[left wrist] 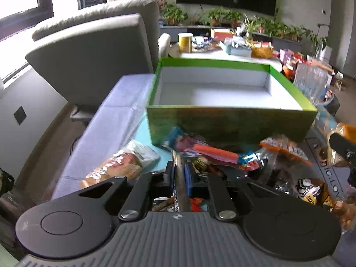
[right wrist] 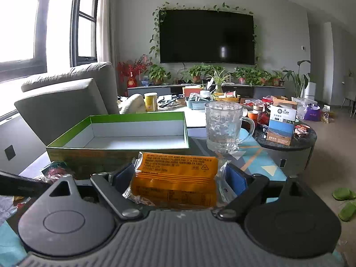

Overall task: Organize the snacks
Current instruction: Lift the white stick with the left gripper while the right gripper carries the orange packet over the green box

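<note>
The snacks [left wrist: 207, 153] are piled on the table [left wrist: 124, 102] just in front of the green box [left wrist: 231, 120], whose white inside is seen bare. The pile lies near the table's near edge, and the box stands behind it toward the middle.

The left hand-held gripper [left wrist: 180, 173] is held low and level over the pile, pointing at the box. Its blue pads are almost together, pinched on a thin silvery packet [left wrist: 179, 184] that is seen edge-on.

The right hand-held gripper [right wrist: 175, 178] is held level too, facing the box's front wall. An orange packet [right wrist: 175, 178] is clamped between its pads, which are set fairly wide apart.

A glass mug [right wrist: 223, 126] stands on the table to the right of the box.
</note>
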Tool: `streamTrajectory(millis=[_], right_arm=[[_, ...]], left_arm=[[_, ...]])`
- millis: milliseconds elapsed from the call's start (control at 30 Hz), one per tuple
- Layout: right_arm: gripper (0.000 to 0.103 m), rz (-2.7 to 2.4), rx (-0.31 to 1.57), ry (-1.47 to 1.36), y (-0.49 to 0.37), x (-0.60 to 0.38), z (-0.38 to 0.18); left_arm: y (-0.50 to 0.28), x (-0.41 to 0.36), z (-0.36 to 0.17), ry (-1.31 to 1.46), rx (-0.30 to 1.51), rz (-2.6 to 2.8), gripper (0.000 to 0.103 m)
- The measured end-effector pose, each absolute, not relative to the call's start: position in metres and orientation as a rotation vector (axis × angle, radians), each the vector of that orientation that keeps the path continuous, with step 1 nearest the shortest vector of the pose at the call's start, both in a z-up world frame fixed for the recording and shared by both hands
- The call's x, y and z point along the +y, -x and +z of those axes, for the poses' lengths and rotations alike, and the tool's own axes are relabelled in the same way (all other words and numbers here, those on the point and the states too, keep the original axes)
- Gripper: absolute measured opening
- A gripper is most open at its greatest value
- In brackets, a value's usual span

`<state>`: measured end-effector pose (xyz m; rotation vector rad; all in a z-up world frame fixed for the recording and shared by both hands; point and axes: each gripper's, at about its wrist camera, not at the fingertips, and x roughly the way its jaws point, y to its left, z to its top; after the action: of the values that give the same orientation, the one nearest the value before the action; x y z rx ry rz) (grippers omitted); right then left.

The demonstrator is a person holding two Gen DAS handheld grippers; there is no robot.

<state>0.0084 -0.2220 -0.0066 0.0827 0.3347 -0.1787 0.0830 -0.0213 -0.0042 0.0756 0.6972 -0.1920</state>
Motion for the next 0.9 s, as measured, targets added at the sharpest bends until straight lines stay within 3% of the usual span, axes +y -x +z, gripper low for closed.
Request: streamTrajectory(millis=[400,900], right_arm=[[0.045,-0.145,0.264,-0.073,0.000,-0.217,0.012],[0.044,-0.069,0.231,-0.064,-0.067,-0.221,0.041]], left_arm=[[-0.066,0.001,0.042,-0.045,0.552,-0.151,0.009],[-0.160,-0.036,0.063,-0.018,0.494,-0.261,0.010]])
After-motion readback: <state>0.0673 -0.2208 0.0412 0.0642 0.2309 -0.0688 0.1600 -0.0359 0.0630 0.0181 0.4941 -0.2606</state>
